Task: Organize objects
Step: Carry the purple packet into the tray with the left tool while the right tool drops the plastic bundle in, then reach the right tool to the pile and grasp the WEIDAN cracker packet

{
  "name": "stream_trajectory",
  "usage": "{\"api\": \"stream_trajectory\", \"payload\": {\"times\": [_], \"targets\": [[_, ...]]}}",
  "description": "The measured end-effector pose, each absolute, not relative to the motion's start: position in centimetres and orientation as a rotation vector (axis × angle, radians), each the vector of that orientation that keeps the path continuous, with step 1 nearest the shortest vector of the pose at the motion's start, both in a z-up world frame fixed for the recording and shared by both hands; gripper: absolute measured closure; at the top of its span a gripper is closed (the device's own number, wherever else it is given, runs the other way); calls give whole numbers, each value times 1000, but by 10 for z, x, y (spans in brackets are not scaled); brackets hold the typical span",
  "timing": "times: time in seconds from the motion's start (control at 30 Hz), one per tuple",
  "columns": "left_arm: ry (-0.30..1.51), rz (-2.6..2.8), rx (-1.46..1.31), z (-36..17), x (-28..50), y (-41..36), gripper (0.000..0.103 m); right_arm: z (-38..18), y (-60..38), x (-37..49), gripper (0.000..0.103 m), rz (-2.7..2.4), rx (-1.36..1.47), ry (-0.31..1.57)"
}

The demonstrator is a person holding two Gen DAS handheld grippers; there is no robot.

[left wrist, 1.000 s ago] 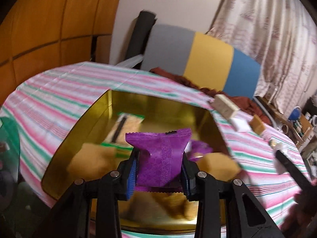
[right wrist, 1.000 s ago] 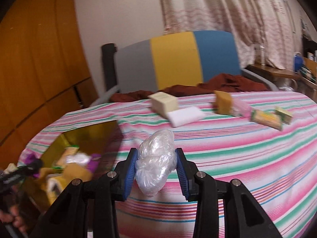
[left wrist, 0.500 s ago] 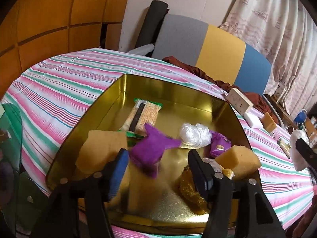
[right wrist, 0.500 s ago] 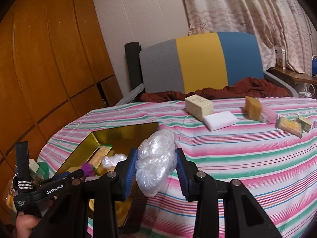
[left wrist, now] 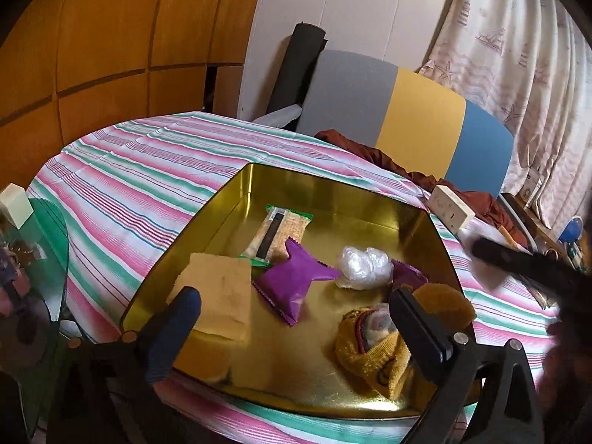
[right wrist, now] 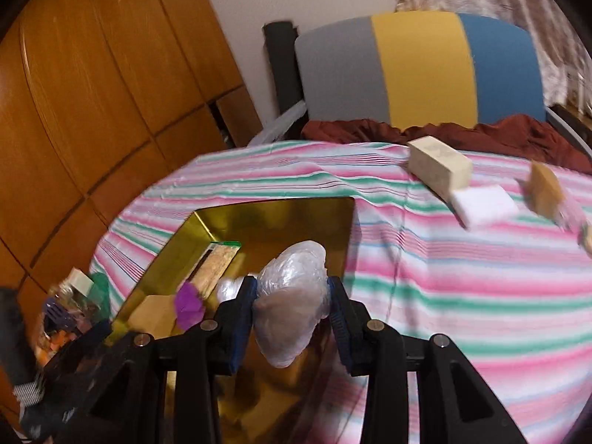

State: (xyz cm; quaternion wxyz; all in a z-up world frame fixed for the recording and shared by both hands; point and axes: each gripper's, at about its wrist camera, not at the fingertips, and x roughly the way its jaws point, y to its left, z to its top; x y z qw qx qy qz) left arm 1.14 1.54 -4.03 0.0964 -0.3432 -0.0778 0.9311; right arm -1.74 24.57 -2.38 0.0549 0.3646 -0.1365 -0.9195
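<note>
Crinkly clear plastic bag point(right wrist: 292, 296), light and squashy, sits pinched mid-body in the right tongs point(right wrist: 292, 318); left tongs point(left wrist: 296, 318), just opened, gape empty.

A lived-in home room: patterned curtains point(left wrist: 518, 48) are hanging beside wood-panelled walls point(left wrist: 111, 37), a striped tablecloth point(right wrist: 444, 277) covering the table.
</note>
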Motion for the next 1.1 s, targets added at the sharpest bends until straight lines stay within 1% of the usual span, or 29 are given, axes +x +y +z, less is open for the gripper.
{"api": "stream_trajectory", "payload": {"times": [0.13,0.23,0.4,0.43,0.47,0.53,0.63,0.8,0.97,1.1], "targets": [[-248,2739,-1031,-42,13,16,1,-35,241,-65,65,-2733,1210,-303],[-255,2732,-1039,-43,15,14,0,-48,241,-92,64,-2709,1296,-254],[-269,2725,-1053,-46,17,12,0,-63,241,-113,63,-2728,1396,-173],[-271,2725,-1056,-46,17,11,0,-62,243,-113,61,-2734,1383,-188],[-276,2725,-1058,-46,17,11,0,-59,244,-110,57,-2745,1364,-205],[-287,2726,-1056,-46,16,10,0,-51,248,-100,54,-2773,1294,-249],[-301,2721,-1061,-44,16,11,0,-36,255,-82,54,-2827,1193,-284],[-310,2696,-1058,-40,19,21,0,-20,266,-51,54,-2914,1095,-271],[-279,2657,-1032,-34,26,38,0,-28,291,-23,54,-2945,1117,-393],[-237,2611,-1009,-29,34,57,0,-44,304,-6,54,-2975,1186,-414]]}}
